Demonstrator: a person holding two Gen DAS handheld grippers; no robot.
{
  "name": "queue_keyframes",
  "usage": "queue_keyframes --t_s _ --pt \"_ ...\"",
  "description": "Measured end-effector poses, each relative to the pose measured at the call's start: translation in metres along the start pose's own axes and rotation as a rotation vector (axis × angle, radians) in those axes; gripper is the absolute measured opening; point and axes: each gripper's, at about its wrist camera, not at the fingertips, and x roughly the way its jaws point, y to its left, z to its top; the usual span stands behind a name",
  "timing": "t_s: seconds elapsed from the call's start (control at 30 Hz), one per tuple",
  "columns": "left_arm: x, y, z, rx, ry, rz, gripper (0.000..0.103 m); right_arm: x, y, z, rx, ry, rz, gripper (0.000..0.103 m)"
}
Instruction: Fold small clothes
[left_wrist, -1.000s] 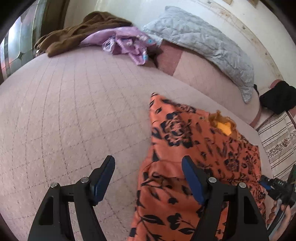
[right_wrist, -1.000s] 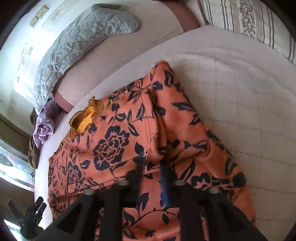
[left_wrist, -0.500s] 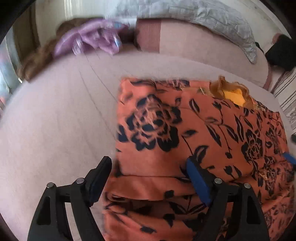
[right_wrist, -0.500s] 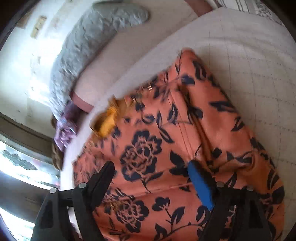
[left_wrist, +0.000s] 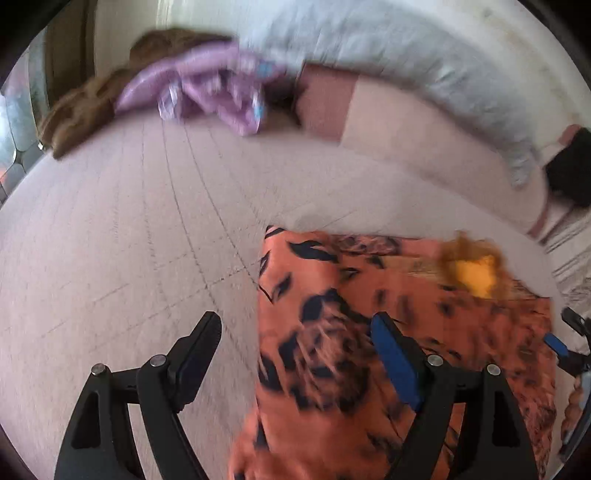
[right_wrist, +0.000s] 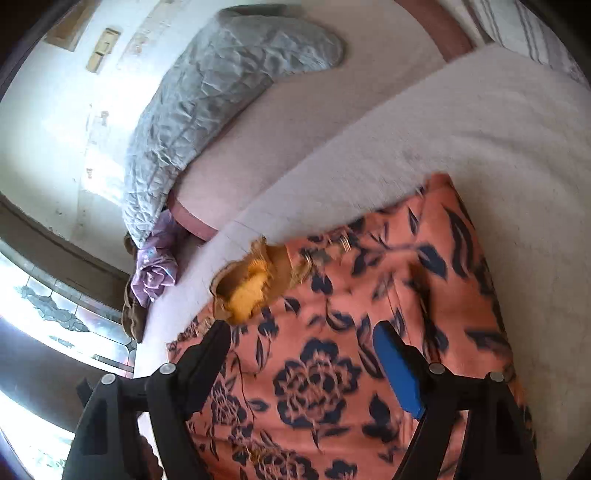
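Observation:
An orange garment with a black flower print (left_wrist: 369, 332) lies folded on the pale bed cover (left_wrist: 129, 240); its yellow-lined neck opening (left_wrist: 474, 275) faces the far side. My left gripper (left_wrist: 295, 332) is open and empty above the garment's left edge. The right wrist view shows the same garment (right_wrist: 351, 350) and its neck opening (right_wrist: 247, 291). My right gripper (right_wrist: 301, 343) is open and empty above the garment's middle. The right gripper's tip shows at the far right of the left wrist view (left_wrist: 565, 339).
A purple garment (left_wrist: 210, 92) and a brown one (left_wrist: 85, 110) lie at the far side of the bed. A grey quilted pillow (right_wrist: 221, 88) leans on the headboard. A black item (left_wrist: 569, 166) sits at the right. A window (right_wrist: 55, 314) is at the left.
My right gripper has let go of the garment and opened, then lifted back. My left gripper swung over the garment and back toward its left edge. The garment now lies folded.

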Motion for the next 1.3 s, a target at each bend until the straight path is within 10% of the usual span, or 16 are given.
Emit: queue_keyframes --t_s 0.03,0.23,0.3,0.33,0.5,0.63,0.9,1.3 --pt "0.023 0.003 0.006 -0.004 0.075 0.027 0.087 0.01 -0.007 0.005 0.015 0.018 -0.025 0.082" --pt "-0.021 -0.01 0.006 0.027 -0.106 0.042 0.087 -0.006 -0.002 -0.008 0.016 0.01 -0.025 0.082" --pt "-0.003 -0.008 -0.006 0.067 -0.002 0.141 0.087 -0.017 0.009 -0.025 -0.039 0.008 -0.012 0.082" --pt "0.009 -0.005 -0.011 0.065 0.077 0.128 0.089 -0.018 0.01 -0.033 -0.062 0.03 -0.028 0.082" --pt "-0.065 0.014 -0.019 -0.072 -0.008 0.007 0.086 -0.051 0.005 -0.058 -0.031 0.049 -0.077 0.082" --pt "-0.117 0.019 -0.076 -0.022 -0.002 -0.037 0.086 -0.11 0.012 -0.087 -0.075 -0.008 -0.059 0.082" --pt "-0.168 0.075 -0.219 -0.101 0.118 -0.134 0.086 -0.183 -0.062 -0.169 0.0 0.142 -0.19 0.082" --pt "-0.178 0.073 -0.275 -0.1 0.19 -0.13 0.086 -0.241 -0.103 -0.25 0.074 0.209 -0.199 0.082"
